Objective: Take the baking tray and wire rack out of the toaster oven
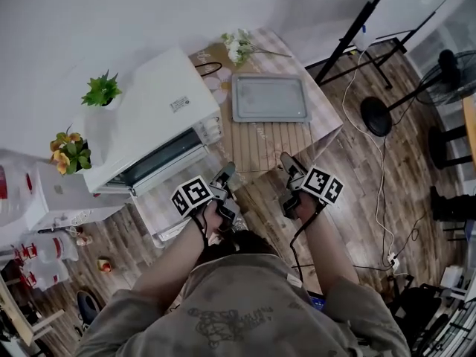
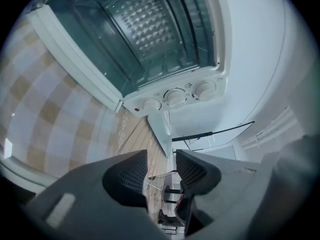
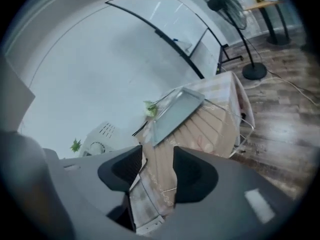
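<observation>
The white toaster oven (image 1: 149,117) stands at the table's left, and its glass front and three knobs (image 2: 175,96) fill the left gripper view. Through the glass only an embossed bare inside shows. The grey baking tray (image 1: 269,99) (image 3: 177,111) lies flat on the table to the oven's right. The wire rack (image 1: 279,141) (image 3: 225,118) rests in front of it, close to the table edge. My left gripper (image 1: 227,173) (image 2: 162,171) hovers open and empty before the oven's front corner. My right gripper (image 1: 286,161) (image 3: 157,171) is open and empty just short of the rack.
The table (image 1: 327,117) wears a checked cloth. White flowers (image 1: 238,47) lie behind the tray, and two potted plants (image 1: 102,89) (image 1: 71,151) stand left of the oven. A fan base (image 1: 375,116), a black stand and cables sit on the wood floor to the right.
</observation>
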Demonstrator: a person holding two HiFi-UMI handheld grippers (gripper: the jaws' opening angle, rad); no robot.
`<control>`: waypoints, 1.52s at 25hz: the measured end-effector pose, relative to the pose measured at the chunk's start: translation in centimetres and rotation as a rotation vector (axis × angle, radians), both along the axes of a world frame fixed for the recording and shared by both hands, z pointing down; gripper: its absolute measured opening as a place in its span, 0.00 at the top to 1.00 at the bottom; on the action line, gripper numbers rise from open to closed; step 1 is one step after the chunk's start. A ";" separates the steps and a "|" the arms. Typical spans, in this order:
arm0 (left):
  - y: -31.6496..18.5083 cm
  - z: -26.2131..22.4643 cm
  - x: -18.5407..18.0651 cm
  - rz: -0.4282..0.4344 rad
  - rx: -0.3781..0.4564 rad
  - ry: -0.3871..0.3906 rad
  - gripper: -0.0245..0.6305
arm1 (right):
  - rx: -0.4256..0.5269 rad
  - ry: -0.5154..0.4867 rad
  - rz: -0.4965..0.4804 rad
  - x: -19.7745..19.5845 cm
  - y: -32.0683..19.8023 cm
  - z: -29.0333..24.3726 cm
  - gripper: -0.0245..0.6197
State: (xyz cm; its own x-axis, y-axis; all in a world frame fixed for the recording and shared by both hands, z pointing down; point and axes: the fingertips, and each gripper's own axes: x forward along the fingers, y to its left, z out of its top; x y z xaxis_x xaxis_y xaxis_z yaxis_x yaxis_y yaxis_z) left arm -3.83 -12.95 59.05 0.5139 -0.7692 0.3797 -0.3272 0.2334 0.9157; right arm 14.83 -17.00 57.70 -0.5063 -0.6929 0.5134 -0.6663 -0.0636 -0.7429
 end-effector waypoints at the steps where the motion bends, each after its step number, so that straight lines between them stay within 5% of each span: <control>1: 0.0 -0.5 -0.6 0.003 0.017 -0.024 0.70 | 0.036 0.023 -0.046 -0.9 0.0 -1.1 0.62; 13: 0.7 -9.3 -7.1 0.059 0.259 -0.316 0.81 | 0.440 0.279 -0.420 -10.0 1.4 -13.2 0.81; 24: 2.8 -19.2 -10.9 0.181 0.565 -0.832 0.89 | 0.733 0.344 -0.607 -17.4 3.8 -22.4 0.86; 32: 6.0 -25.8 -15.3 0.072 0.661 -0.997 0.96 | 0.864 0.233 -0.699 -22.3 6.3 -28.4 0.92; 38: 9.2 -28.4 -17.6 0.114 0.681 -1.318 0.96 | 0.973 0.195 -0.802 -25.7 8.5 -31.3 0.92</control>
